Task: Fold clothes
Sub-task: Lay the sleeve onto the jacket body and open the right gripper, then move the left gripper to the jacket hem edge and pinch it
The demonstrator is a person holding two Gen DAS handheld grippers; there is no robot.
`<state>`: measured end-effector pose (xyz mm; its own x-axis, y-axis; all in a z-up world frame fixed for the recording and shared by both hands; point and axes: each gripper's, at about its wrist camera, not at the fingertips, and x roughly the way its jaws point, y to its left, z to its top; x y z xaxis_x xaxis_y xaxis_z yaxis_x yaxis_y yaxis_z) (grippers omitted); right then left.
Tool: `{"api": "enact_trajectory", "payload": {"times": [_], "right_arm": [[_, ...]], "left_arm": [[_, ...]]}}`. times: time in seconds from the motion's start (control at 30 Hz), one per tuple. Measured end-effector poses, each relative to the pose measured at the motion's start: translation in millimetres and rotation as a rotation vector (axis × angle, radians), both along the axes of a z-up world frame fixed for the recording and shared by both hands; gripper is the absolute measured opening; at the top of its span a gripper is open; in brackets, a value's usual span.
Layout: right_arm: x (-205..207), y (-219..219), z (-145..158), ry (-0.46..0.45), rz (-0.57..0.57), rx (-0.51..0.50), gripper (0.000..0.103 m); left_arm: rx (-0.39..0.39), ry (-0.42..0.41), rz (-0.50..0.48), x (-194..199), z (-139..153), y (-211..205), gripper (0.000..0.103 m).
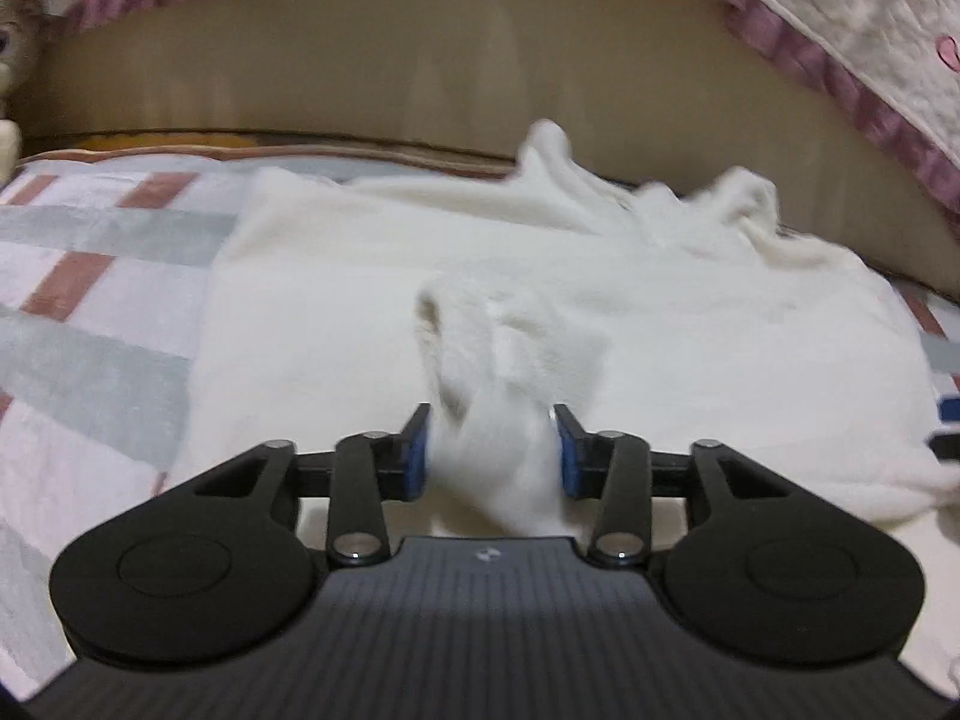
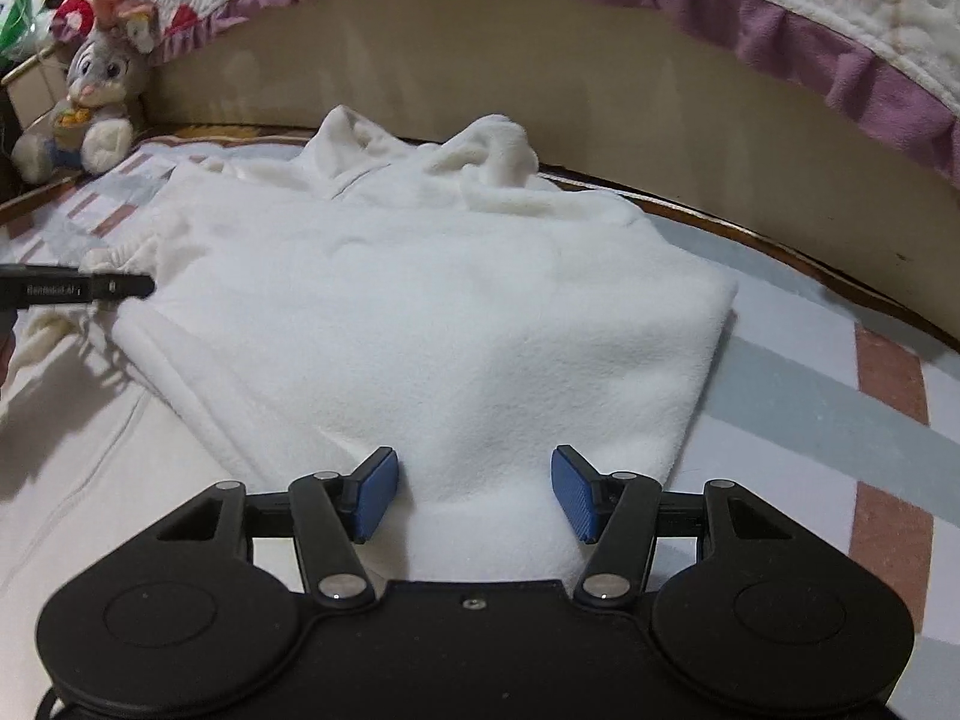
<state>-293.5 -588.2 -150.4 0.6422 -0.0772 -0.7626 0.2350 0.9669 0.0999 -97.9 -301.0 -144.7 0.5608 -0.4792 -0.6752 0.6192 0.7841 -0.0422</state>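
White fleece garment (image 1: 690, 324) lies spread flat on a bed w/ a pale checked bedcover (image 1: 90, 276) (grey, white & brick-red bars). In the left wrist view a bunched strip of that fleece, prob. a sleeve or hem, rises from the cloth straight ahead of the left claw (image 1: 491, 450) and runs down between its blue pads (image 1: 417, 450). Pads are pressed against the wad on both sides, so the left claw is pinching the fleece, lifted a bit off the rest of the garment. Cloth here is motion-blurred. Rest of the garment spreads ahead & to the right of this claw; crumpled hood/collar part sits at the far edge, right of centre, near the beige padded headboard (image 1: 360, 72).

Right wrist view: right claw (image 2: 474, 492) is spread wide, blue pads (image 2: 378, 495) well apart, w/ the near edge of the white fleece garment (image 2: 432, 300) lying between them. Whether the pads touch the cloth I can't tell; nothing is clamped. Folded body of the garment extends ahead of the claw, its right edge just right of the right pad, rumpled hood at the far end. A black tip of the other tool (image 2: 78, 291) shows at far left, at the garment's left side.

Grey plush rabbit (image 2: 90, 102) sits far left by the headboard. White quilted blanket w/ purple ruffle (image 2: 840, 42) drapes over the headboard top. No containers seen.
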Motion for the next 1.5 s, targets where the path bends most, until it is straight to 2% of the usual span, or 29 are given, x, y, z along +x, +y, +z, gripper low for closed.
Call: {"api": "enact_trajectory", "payload": {"times": [0.07, 0.17, 0.27, 0.4, 0.5, 0.6, 0.63, 0.7, 0.77, 0.83, 0.9, 0.97, 1.07, 1.13, 1.2, 1.23, 1.33, 1.4, 1.5], "right_arm": [[3.8, -0.4, -3.9, 0.03, 0.009, 0.004, 0.063], [5.2, 1.8, -9.6, 0.051, 0.025, -0.009, 0.068], [1.6, 1.6, -10.5, 0.051, 0.031, -0.005, 0.07], [-1.7, 5.4, -10.6, 0.057, 0.084, -0.046, 0.071], [-3.6, 2.2, 1.5, 0.082, 0.074, 0.003, 0.071], [-5.5, 10.6, 41.1, 0.11, 0.124, 0.03, 0.071], [-6.9, 19.0, 61.0, 0.118, 0.184, 0.004, 0.071], [-10.2, 42.6, 97.3, 0.165, 0.347, -0.117, 0.071], [-12.2, 69.5, 124.2, 0.265, 0.475, -0.264, 0.071], [-15.9, 96.6, 147.8, 0.357, 0.557, -0.346, 0.071], [-22.4, 126.1, 165.8, 0.4, 0.622, -0.377, 0.071], [-30.2, 153.2, 173.5, 0.394, 0.645, -0.368, 0.071], [-43.9, 179.3, 165.5, 0.371, 0.621, -0.232, 0.071], [-62.5, 188.3, 147.7, 0.355, 0.61, -0.137, 0.071], [-84.2, 198.8, 125.5, 0.416, 0.643, -0.062, 0.067], [-93.4, 205.6, 115.5, 0.458, 0.688, -0.056, 0.066], [-108.4, 226.6, 96.9, 0.498, 0.807, -0.006, 0.065], [-108.2, 239.1, 89.9, 0.476, 0.823, 0.037, 0.065], [-108.9, 265.9, 79.0, 0.451, 0.87, -0.001, 0.066]], "left_arm": [[0.053, -0.062, 0.016, -2.0, -2.1, 0.9, 0.076], [0.073, -0.046, -0.012, -4.9, 0.6, 11.9, 0.076], [0.093, -0.06, -0.038, -12.8, 16.2, 28.4, 0.076], [0.137, 0.072, -0.044, -18.9, 39.3, 56.9, 0.076], [0.178, 0.068, -0.064, -34.0, 69.9, 91.4, 0.076], [0.213, 0.012, -0.068, -46.0, 102.3, 132.2, 0.077], [0.229, 0.006, -0.064, -47.9, 110.9, 145.1, 0.077], [0.264, 0.006, -0.043, -51.3, 122.3, 169.9, 0.085], [0.339, 0.035, -0.05, -58.5, 120.6, 188.5, 0.085], [0.37, 0.075, -0.087, -69.2, 115.6, 202.4, 0.085], [0.371, 0.122, -0.115, -78.5, 109.9, 214.8, 0.085], [0.335, 0.178, -0.098, -81.5, 102.9, 226.7, 0.085], [0.265, 0.297, -0.034, -80.7, 96.4, 243.0, 0.085], [0.221, 0.351, -0.051, -86.9, 98.4, 249.4, 0.085], [0.224, 0.375, -0.074, -93.5, 101.5, 253.4, 0.085], [0.244, 0.373, -0.075, -95.5, 102.3, 254.9, 0.084], [0.343, 0.375, -0.08, -98.5, 99.7, 258.6, 0.081], [0.328, 0.416, -0.06, -97.0, 98.6, 265.2, 0.074], [0.282, 0.487, -0.025, -93.4, 96.7, 274.4, 0.071]]}}
